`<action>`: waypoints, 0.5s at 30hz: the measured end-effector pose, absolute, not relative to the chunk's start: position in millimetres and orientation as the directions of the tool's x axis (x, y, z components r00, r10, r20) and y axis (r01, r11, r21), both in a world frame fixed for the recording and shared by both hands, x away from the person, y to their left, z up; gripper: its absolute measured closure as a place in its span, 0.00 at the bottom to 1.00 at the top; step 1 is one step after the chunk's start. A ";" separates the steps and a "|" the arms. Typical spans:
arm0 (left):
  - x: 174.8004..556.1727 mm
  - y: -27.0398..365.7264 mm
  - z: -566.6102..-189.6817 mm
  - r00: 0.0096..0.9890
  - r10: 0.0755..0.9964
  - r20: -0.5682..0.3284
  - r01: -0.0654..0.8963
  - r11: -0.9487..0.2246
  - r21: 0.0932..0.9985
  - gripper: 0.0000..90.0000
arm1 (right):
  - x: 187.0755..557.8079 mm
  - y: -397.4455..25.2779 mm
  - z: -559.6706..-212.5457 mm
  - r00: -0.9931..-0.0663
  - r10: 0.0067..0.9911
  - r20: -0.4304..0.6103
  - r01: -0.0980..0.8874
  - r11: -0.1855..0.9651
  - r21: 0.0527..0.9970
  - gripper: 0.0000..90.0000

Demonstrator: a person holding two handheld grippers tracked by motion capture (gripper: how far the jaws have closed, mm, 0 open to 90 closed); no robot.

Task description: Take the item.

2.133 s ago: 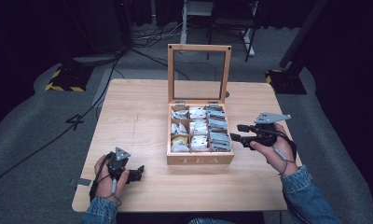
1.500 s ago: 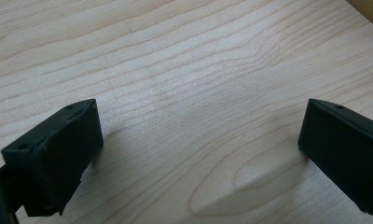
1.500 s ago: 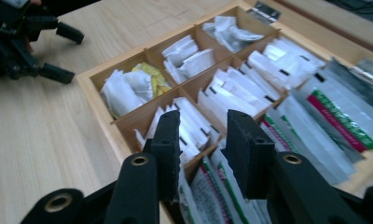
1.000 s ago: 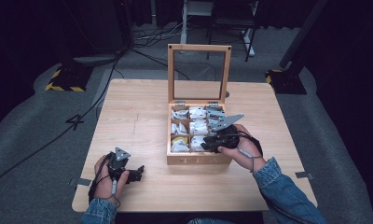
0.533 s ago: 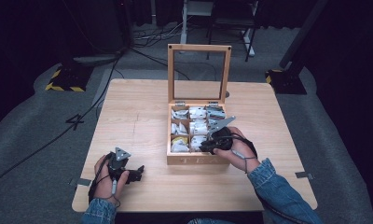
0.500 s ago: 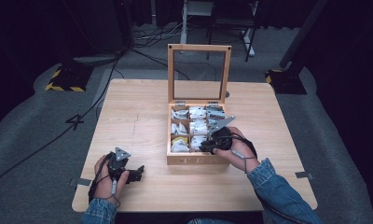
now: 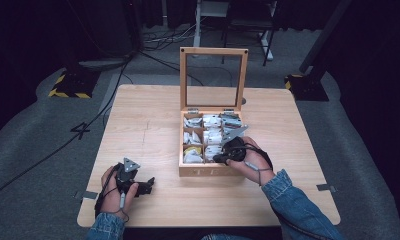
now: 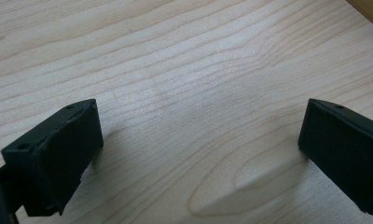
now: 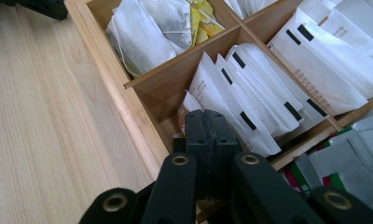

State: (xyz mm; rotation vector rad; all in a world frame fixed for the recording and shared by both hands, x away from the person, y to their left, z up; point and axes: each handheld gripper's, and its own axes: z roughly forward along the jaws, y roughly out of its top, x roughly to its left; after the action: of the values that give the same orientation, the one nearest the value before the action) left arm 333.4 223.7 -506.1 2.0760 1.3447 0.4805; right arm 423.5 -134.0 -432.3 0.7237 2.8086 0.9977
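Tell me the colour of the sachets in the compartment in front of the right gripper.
White sachets with small black marks, clearest in the right gripper view.

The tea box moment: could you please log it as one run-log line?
left hand-held gripper: open, on table | right hand-held gripper: shut, inside tea box | lid: open

I see a light wooden table (image 7: 153, 115) on grey carpet (image 7: 33, 150), with black cables (image 7: 88, 125) trailing across the floor at the left. Two black bases with yellow-and-black striped edges (image 7: 68, 85) sit beyond the far corners, the right one (image 7: 303, 85) carrying a slanted dark pole. A chair's legs (image 7: 248, 30) stand further back in the dark.
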 end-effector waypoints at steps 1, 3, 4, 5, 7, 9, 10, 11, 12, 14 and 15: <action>333.4 223.6 -506.2 0.417 0.909 -0.027 0.686 -0.295 0.665 0.00 | 422.8 -134.3 -431.5 -0.884 0.460 0.085 0.408 0.670 0.620 1.00; 333.4 223.6 -506.2 0.417 0.909 -0.027 0.686 -0.295 0.665 0.00 | 422.6 -134.9 -430.1 -0.883 0.462 0.087 0.408 0.661 0.629 1.00; 333.3 223.6 -506.1 0.416 0.909 -0.027 0.686 -0.295 0.665 0.00 | 422.3 -135.3 -429.0 -0.883 0.462 0.087 0.407 0.660 0.632 1.00; 333.4 223.7 -506.1 0.418 0.908 -0.026 0.686 -0.296 0.664 0.00 | 422.2 -135.8 -427.9 -0.882 0.462 0.086 0.406 0.656 0.636 1.00; 333.3 223.6 -506.1 0.417 0.909 -0.026 0.686 -0.295 0.665 0.00 | 421.6 -137.1 -424.8 -0.881 0.465 0.088 0.406 0.645 0.647 1.00; 333.4 223.7 -506.1 0.418 0.908 -0.026 0.686 -0.297 0.664 0.00 | 421.2 -138.8 -421.0 -0.879 0.466 0.095 0.406 0.631 0.661 1.00; 333.4 223.7 -506.1 0.418 0.908 -0.026 0.686 -0.296 0.664 0.00 | 421.0 -139.9 -418.9 -0.880 0.465 0.093 0.402 0.627 0.668 1.00; 333.3 223.8 -506.0 0.419 0.908 -0.024 0.686 -0.299 0.663 0.00 | 420.6 -140.8 -416.8 -0.880 0.467 0.088 0.397 0.620 0.677 1.00; 333.4 223.7 -506.1 0.418 0.908 -0.026 0.686 -0.297 0.664 0.00 | 420.4 -141.9 -414.6 -0.881 0.465 0.084 0.390 0.616 0.684 1.00; 333.4 223.8 -506.1 0.419 0.908 -0.025 0.686 -0.299 0.664 0.00 | 419.6 -143.8 -410.2 -0.879 0.469 0.084 0.388 0.603 0.697 1.00; 333.4 223.8 -506.1 0.419 0.908 -0.025 0.686 -0.299 0.664 0.00 | 419.4 -145.1 -407.7 -0.881 0.467 0.078 0.380 0.598 0.706 1.00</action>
State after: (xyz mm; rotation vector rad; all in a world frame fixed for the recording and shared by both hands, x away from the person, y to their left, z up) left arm 333.4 223.8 -506.1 2.0783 1.3433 0.4806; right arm 419.4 -145.1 -407.7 0.7200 2.7038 1.1537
